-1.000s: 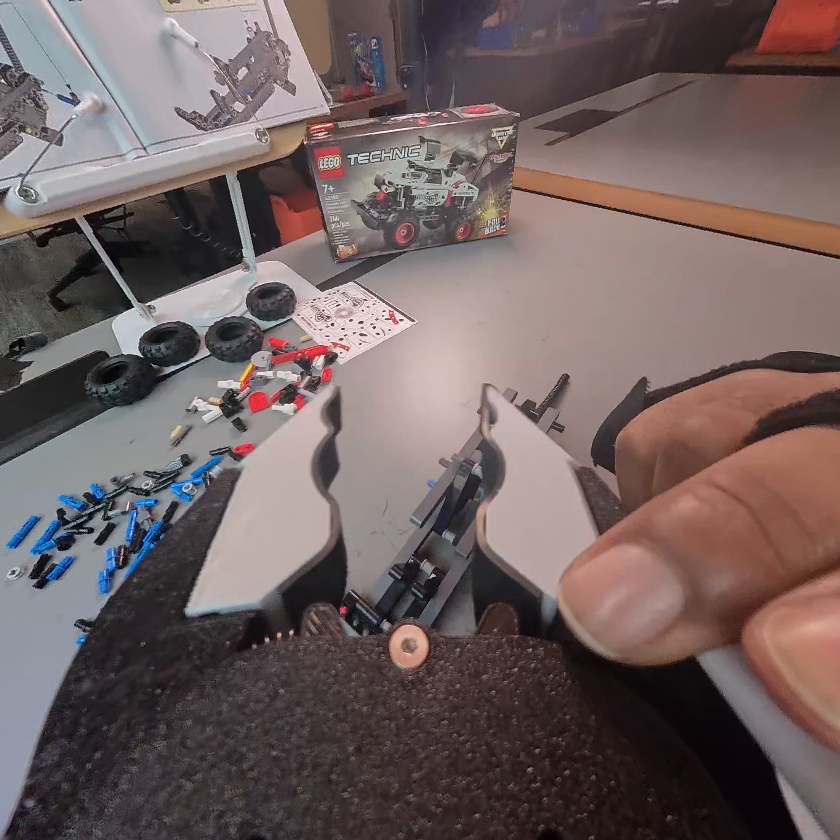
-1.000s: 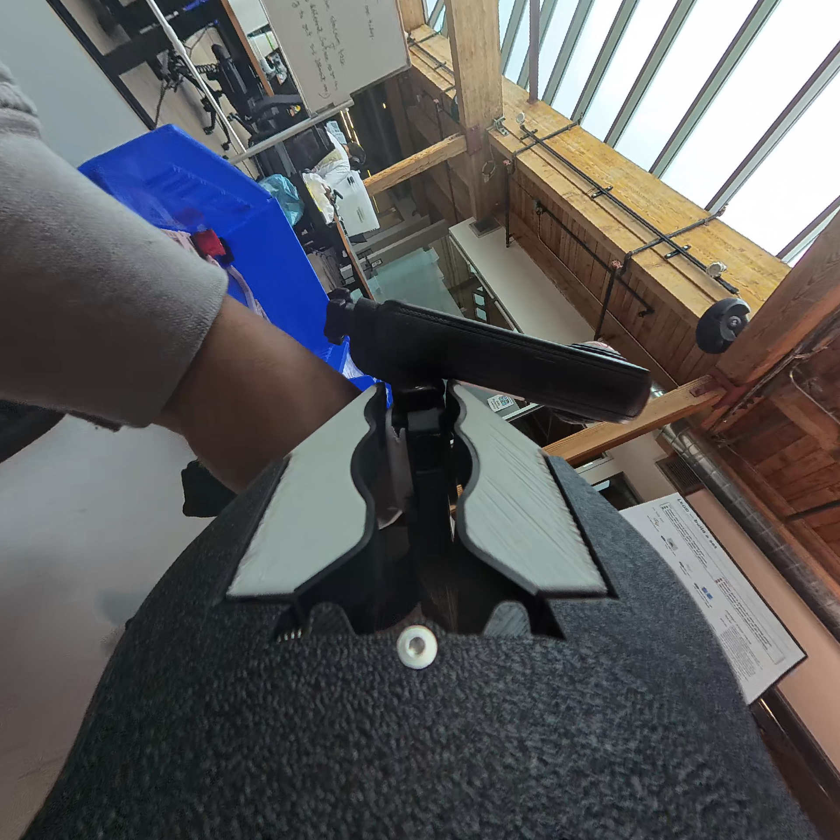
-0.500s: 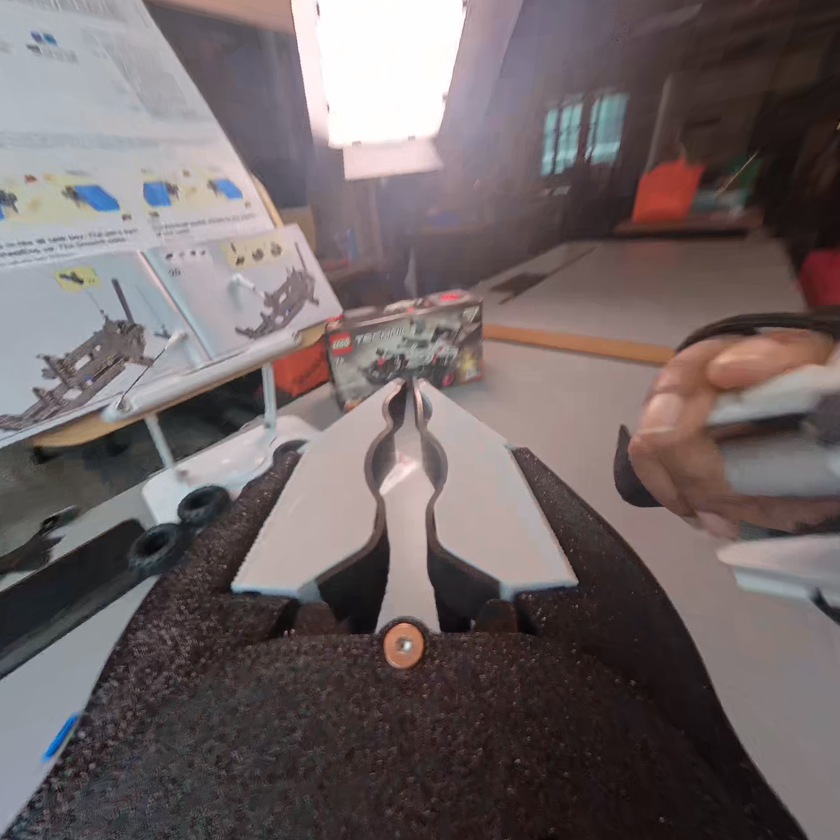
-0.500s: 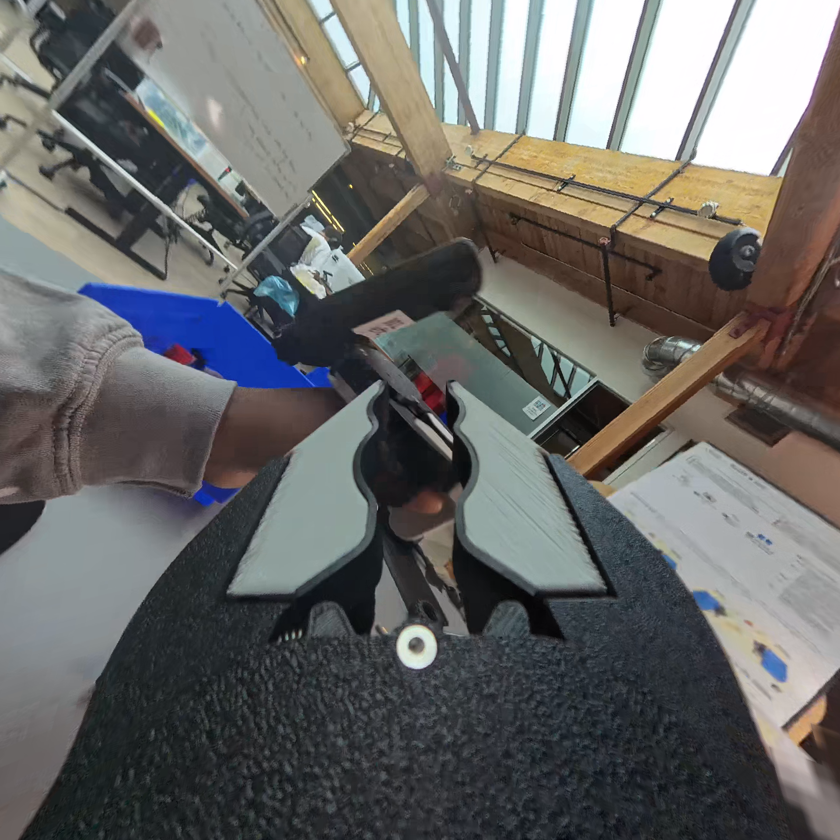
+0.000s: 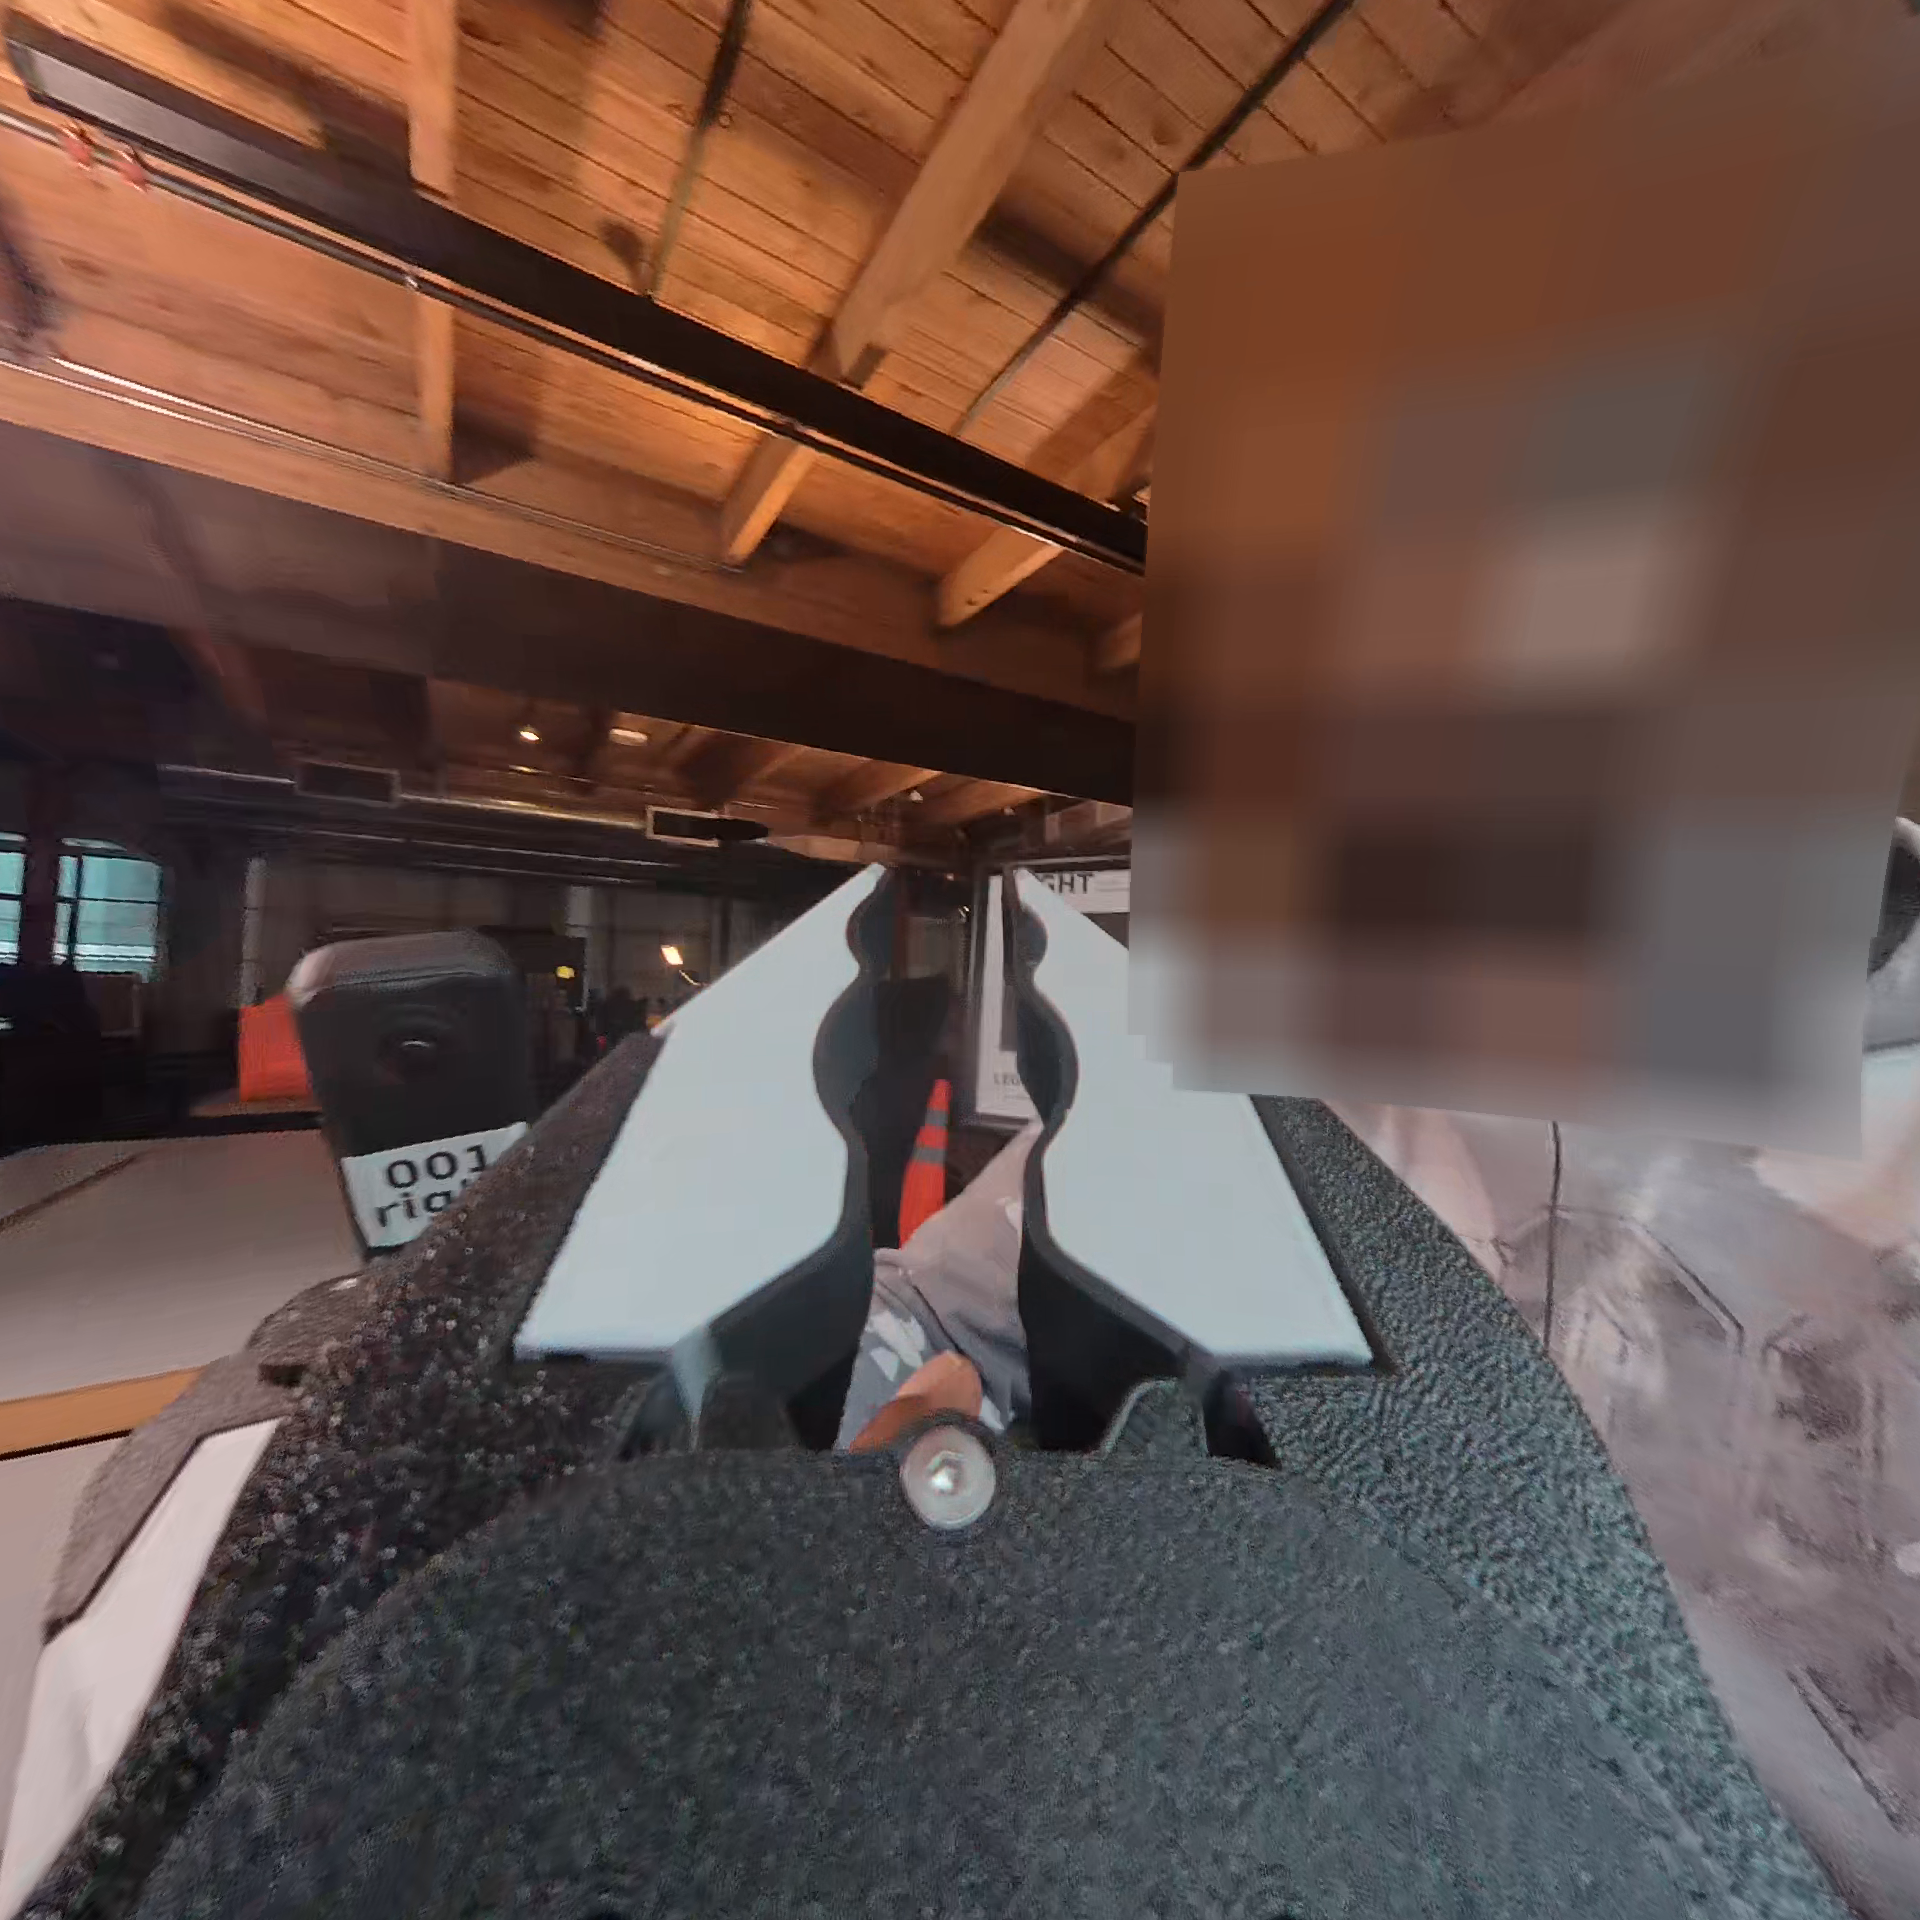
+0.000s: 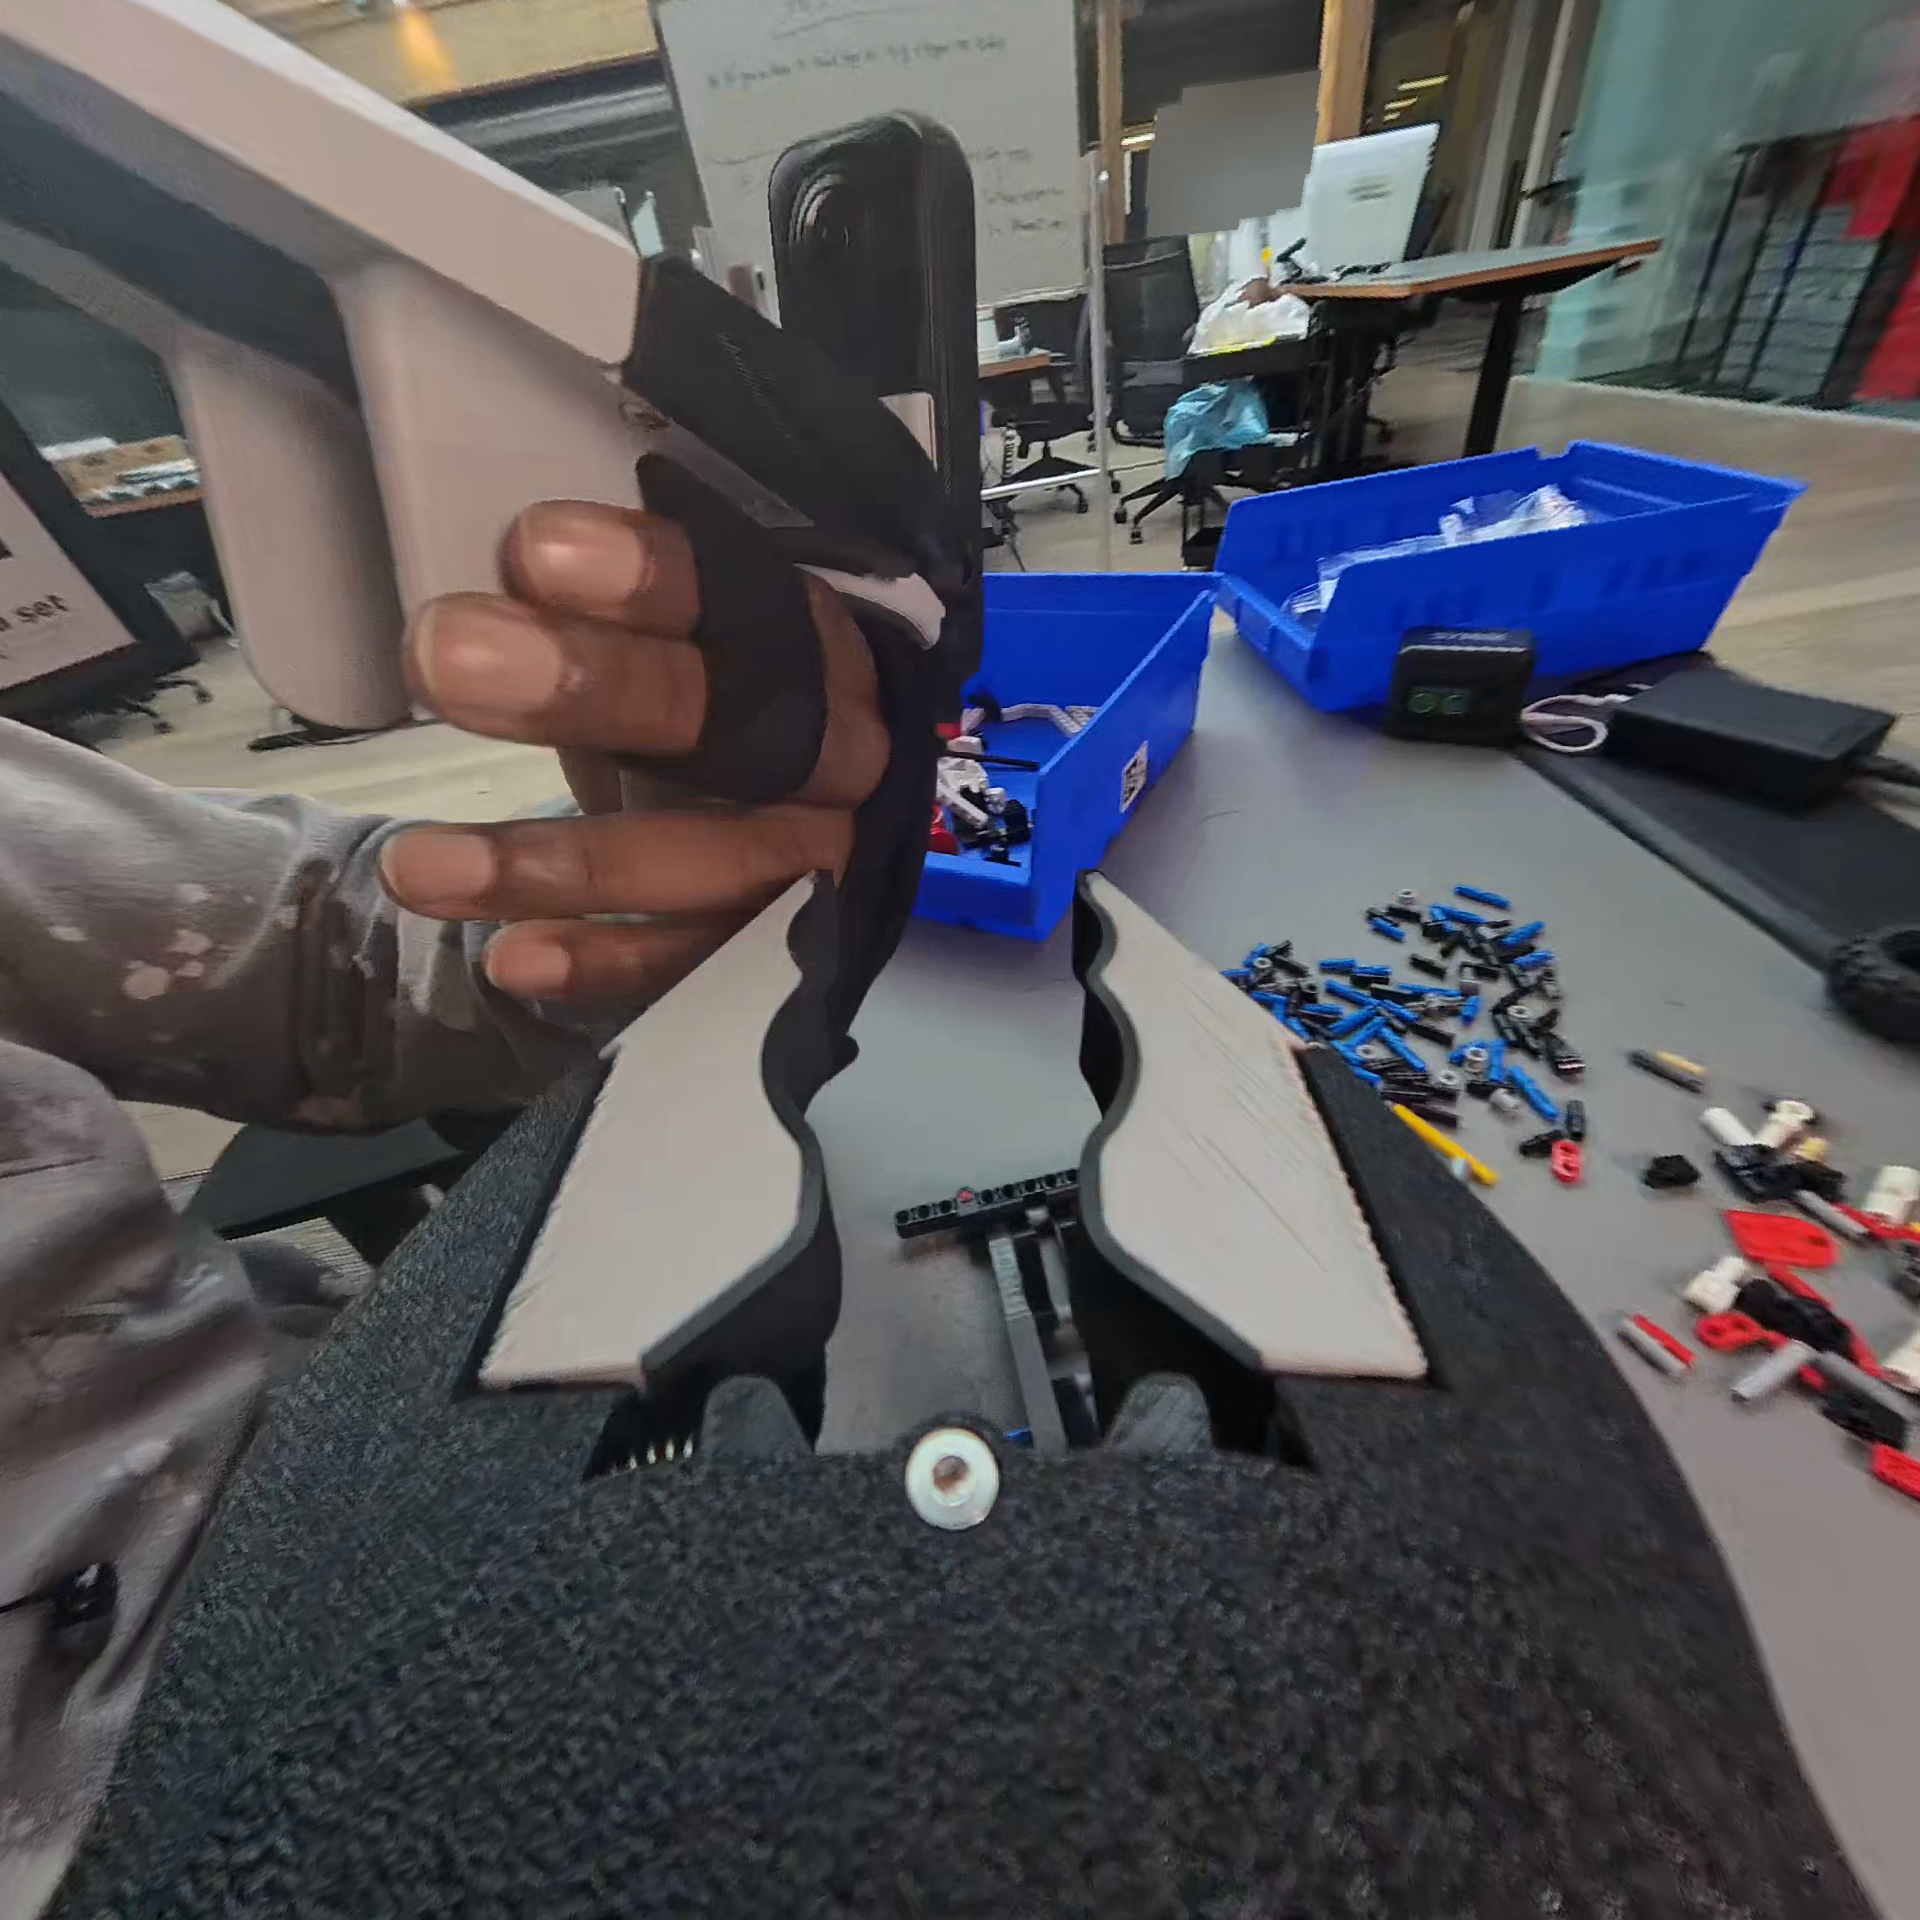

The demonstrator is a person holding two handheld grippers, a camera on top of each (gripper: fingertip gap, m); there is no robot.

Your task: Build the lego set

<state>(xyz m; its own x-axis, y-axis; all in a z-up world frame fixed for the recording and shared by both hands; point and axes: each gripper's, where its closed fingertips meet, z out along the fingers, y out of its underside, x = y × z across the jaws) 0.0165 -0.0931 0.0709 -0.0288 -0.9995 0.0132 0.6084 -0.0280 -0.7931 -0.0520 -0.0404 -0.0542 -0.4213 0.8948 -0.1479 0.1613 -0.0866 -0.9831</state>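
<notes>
Left gripper (image 5: 945,914): tipped upward toward the wooden ceiling (image 5: 582,260) in the upper half of its own view; the two pale fingers stand a narrow gap apart with nothing between them, only a bit of grey sleeve showing through low in the gap.
Right gripper (image 6: 945,894): angled down at the grey table (image 6: 1299,810); its fingers are spread wide and grip nothing.
Lego frame (image 6: 997,1236): a dark, partly built piece lying on the table, seen low in the centre of the right wrist view between the spread fingers, partly hidden behind the right-hand one.
Loose pieces: a scatter of blue and black pins (image 6: 1423,1008) at centre right, red, white and black parts (image 6: 1797,1257) toward the lower right edge, one black tyre (image 6: 1881,982) cut off at the right edge.
Blue bins: one (image 6: 1060,748) just beyond the fingertips with small parts inside, a second (image 6: 1507,592) farther back at upper right holding clear bags.
Person's hand (image 6: 623,748): at centre left of the right wrist view, wrapped round the pale handle of the other gripper, with a black camera (image 6: 883,291) standing above it.
Orange cone (image 5: 925,1153): far off, seen through the left gripper's gap.
</notes>
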